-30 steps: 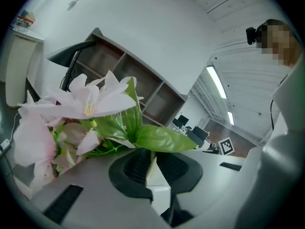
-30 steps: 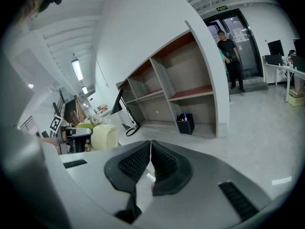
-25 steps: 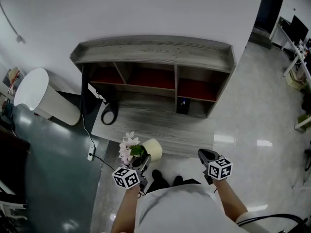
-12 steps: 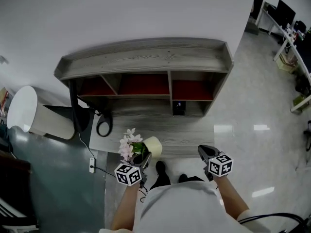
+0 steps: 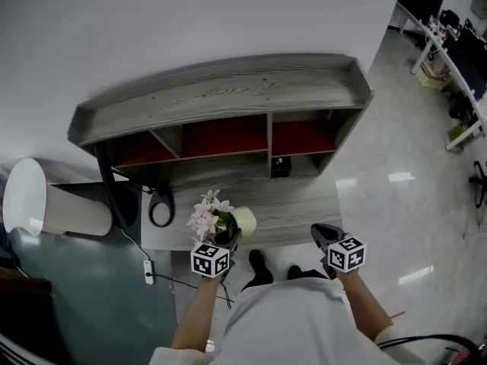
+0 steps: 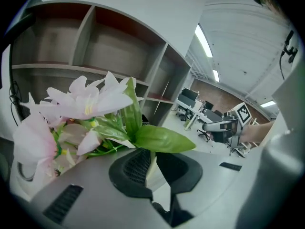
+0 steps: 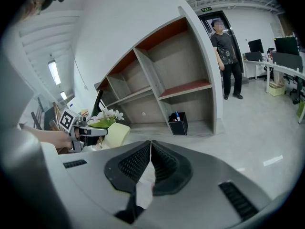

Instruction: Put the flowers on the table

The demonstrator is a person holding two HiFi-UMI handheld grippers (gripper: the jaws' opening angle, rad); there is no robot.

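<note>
A pale yellow pot [image 5: 244,220] of pink and white flowers [image 5: 207,212] hangs over the front edge of the grey wooden desk [image 5: 304,201]. My left gripper [image 5: 229,241] is shut on the pot's rim. In the left gripper view the flowers [image 6: 81,104] and a green leaf [image 6: 162,138] fill the space above the jaws, and a pale strip of the pot [image 6: 151,168] is pinched between them. My right gripper [image 5: 324,235] is shut on nothing, held in front of the desk's right part. From the right gripper view the pot [image 7: 116,133] shows at the left.
The desk carries a hutch with red-backed shelves [image 5: 228,135]. A black pen holder [image 5: 281,166] and a black cable ring [image 5: 160,208] are on the desk. A white bin [image 5: 46,207] and a power strip [image 5: 149,271] are at the left. A person [image 7: 228,56] stands by a door.
The person has stepped closer to the desk. The left gripper has carried the pot forward, from short of the desk's front edge to over it. The right gripper stays shut and empty.
</note>
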